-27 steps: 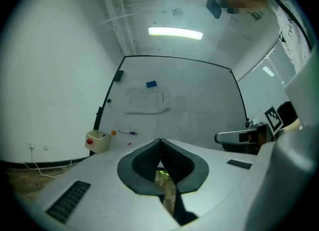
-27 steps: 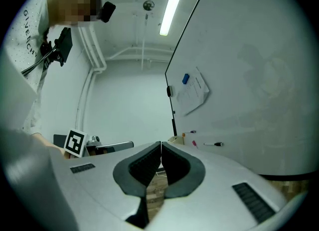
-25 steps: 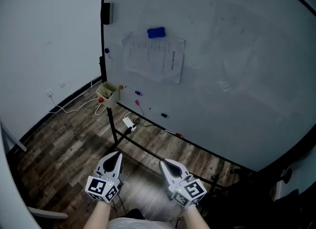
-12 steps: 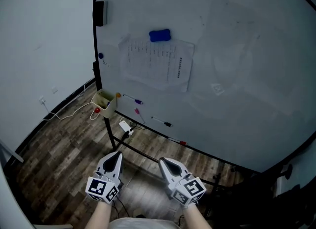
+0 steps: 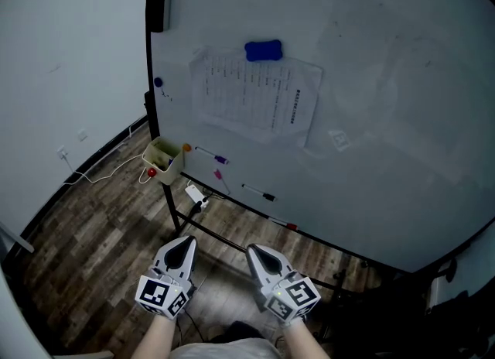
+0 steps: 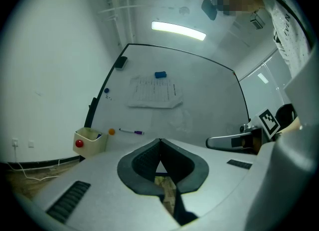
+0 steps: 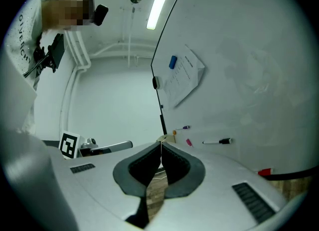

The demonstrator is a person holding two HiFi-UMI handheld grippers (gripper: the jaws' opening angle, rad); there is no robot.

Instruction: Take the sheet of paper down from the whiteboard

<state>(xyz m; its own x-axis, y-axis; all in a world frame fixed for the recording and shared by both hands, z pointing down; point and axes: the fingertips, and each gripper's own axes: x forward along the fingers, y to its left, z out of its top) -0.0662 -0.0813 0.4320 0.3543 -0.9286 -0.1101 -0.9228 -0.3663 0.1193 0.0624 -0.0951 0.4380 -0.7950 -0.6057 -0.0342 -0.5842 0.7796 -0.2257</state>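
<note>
Both tools clenched, nothing between the jaws: left tool (image 5: 184,241) and right tool (image 5: 255,251) sit low, side by side, pointing roughly level at the whiteboard (image 5: 387,117). Paper (image 5: 255,94) is up and ahead of both, well apart from either, so the move is a reach forward and up. In the head view the right tool lines up under the sheet's middle and the left tool under its left edge; I'd call the right marginally better placed, but there's little in it. In the left gripper view the sheet is nearly dead ahead above the jaw tips. The sheet lies flat on the board, long axis running across it, slightly skewed with the right end lower. A blue block (image 5: 263,50) sits on the top edge near the middle and looks like the only thing pinning it; bottom edge and lower right corner look free, possibly standing a bit off the board. My read: jaws need to open before contact, then one tool goes for a free lower edge or corner and the other for the block. Pens (image 5: 210,155) and the box (image 5: 162,160) sit below the sheet, in the path of the rise.
</note>
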